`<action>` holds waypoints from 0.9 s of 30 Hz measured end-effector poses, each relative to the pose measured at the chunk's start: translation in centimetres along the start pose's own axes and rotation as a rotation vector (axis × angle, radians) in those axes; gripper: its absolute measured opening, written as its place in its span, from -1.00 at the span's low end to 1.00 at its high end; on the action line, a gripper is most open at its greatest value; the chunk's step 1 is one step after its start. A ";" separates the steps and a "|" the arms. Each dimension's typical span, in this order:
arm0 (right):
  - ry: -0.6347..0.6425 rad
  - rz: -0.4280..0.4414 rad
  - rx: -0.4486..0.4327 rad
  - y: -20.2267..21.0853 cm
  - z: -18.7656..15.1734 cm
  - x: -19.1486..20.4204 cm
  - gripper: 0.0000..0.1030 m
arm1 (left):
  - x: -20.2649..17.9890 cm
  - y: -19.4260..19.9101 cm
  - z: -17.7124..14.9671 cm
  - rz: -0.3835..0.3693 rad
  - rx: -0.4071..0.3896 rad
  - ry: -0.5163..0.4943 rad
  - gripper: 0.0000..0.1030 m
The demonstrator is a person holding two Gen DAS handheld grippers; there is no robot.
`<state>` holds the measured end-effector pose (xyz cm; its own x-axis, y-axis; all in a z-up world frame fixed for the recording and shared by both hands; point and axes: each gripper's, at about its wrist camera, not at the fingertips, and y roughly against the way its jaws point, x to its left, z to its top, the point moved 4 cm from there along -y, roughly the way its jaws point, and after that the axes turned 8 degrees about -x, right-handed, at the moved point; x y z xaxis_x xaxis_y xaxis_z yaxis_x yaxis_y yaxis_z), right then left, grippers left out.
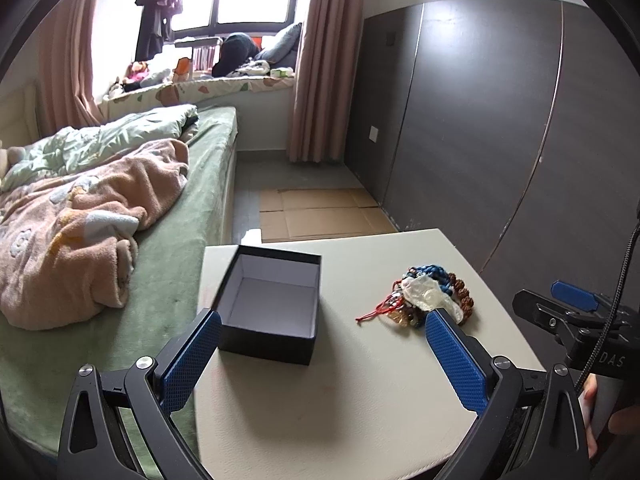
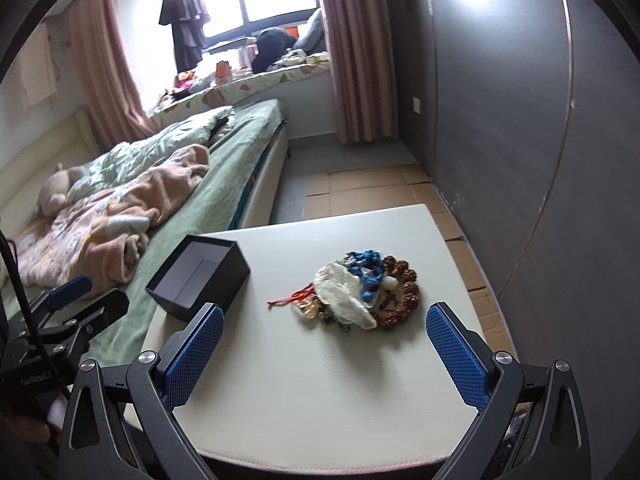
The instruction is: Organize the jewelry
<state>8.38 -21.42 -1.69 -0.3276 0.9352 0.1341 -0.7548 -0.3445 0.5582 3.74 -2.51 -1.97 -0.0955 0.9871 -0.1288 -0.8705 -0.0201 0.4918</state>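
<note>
An open black box with a white inside stands empty on the left part of a small white table; it also shows in the right wrist view. A pile of jewelry lies to its right: brown bead bracelets, blue cord, red string and a clear plastic bag; it shows in the right wrist view too. My left gripper is open and empty above the table's near side. My right gripper is open and empty, just short of the pile.
A bed with a green sheet and pink blanket runs along the table's left side. Dark wardrobe panels stand to the right. Flattened cardboard lies on the floor beyond the table. The right gripper's body shows at the right edge of the left wrist view.
</note>
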 end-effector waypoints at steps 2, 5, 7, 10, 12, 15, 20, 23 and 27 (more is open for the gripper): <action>-0.018 -0.007 0.008 -0.3 0.1 -0.5 0.98 | -0.4 -0.5 0.1 -0.007 0.006 0.008 0.98; -0.058 -0.010 0.016 -0.7 0.4 -1.4 0.98 | -0.9 -1.4 0.1 -0.017 0.018 0.017 0.98; -0.087 -0.012 0.016 -1.1 0.7 -2.2 0.98 | -1.2 -2.2 0.1 -0.027 0.026 0.025 0.98; -0.133 -0.012 0.026 -1.8 1.0 -3.2 0.98 | -1.6 -3.6 0.1 -0.048 0.052 0.048 0.98; -0.164 -0.014 0.035 -2.2 1.1 -3.8 0.98 | -1.9 -4.6 0.2 -0.070 0.060 0.074 0.98; -0.213 -0.012 0.053 -3.2 1.3 -4.6 0.98 | -2.4 -5.4 0.5 -0.087 0.074 0.087 0.98; -0.309 -0.016 0.102 -5.0 1.3 -6.1 0.98 | -3.6 -7.2 0.3 -0.127 0.100 0.112 0.91; -0.374 -0.026 0.133 -5.9 1.0 -7.2 0.98 | -4.2 -8.4 -0.2 -0.147 0.132 0.134 0.85; -0.435 -0.041 0.156 -7.0 0.7 -8.4 0.98 | -5.3 -10.0 -0.9 -0.165 0.180 0.155 0.67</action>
<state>16.84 -26.82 -6.20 -0.0049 0.9067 0.4216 -0.6567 -0.3209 0.6825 12.55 -7.71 -7.01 -0.0445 0.9382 -0.3432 -0.7823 0.1810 0.5961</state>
